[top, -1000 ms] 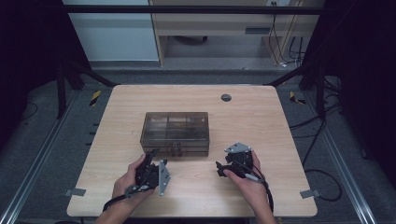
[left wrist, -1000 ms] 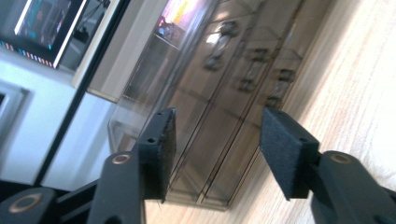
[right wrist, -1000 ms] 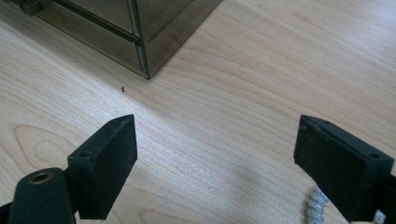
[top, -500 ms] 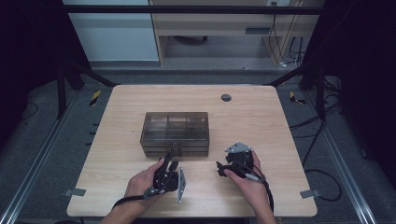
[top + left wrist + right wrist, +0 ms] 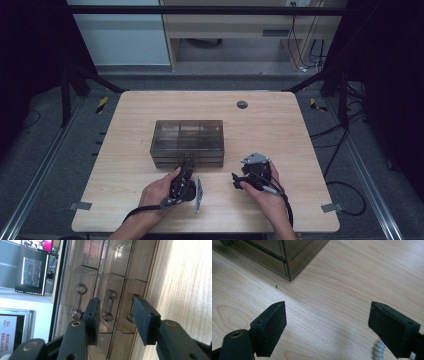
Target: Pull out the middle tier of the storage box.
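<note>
With its jaws parted and nothing gripped, the left claw is being lined up on a drawer handle of the clear box just ahead, best kept centred between them, while the right claw is being held wide open and empty over the surface.

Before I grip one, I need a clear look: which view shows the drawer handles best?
The left gripper view: the clear handles sit close up between the left gripper's open jaws. The high view shows the drawer box whole, its handles too small to tell. The right gripper view catches one box corner.
</note>
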A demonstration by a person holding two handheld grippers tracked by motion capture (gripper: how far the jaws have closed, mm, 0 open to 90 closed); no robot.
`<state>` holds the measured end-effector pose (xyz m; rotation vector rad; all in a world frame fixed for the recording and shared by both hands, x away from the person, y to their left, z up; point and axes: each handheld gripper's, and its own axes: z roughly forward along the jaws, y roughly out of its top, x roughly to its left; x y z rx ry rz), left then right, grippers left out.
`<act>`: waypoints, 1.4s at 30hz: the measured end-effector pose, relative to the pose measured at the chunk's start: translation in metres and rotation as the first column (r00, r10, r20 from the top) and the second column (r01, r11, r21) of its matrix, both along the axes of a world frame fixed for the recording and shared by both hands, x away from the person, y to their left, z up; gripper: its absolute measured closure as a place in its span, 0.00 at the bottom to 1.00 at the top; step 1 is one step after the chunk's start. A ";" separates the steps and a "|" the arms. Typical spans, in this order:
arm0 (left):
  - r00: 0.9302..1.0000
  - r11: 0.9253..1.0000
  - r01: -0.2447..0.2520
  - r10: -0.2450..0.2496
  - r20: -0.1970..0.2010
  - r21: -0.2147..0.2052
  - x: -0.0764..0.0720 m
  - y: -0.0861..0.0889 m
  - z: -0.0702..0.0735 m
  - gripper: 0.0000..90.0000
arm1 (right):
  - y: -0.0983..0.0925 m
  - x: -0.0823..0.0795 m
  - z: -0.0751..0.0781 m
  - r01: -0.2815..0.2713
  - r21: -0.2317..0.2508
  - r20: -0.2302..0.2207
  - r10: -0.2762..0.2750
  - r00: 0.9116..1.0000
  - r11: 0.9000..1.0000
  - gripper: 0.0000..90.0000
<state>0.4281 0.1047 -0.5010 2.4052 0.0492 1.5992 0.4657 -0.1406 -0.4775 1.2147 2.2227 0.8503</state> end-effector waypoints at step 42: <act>0.988 0.995 -0.041 0.028 0.150 0.086 0.006 -0.011 -0.016 0.85 | 0.000 0.000 -0.001 -0.020 -0.015 -0.010 0.019 1.000 1.000 0.19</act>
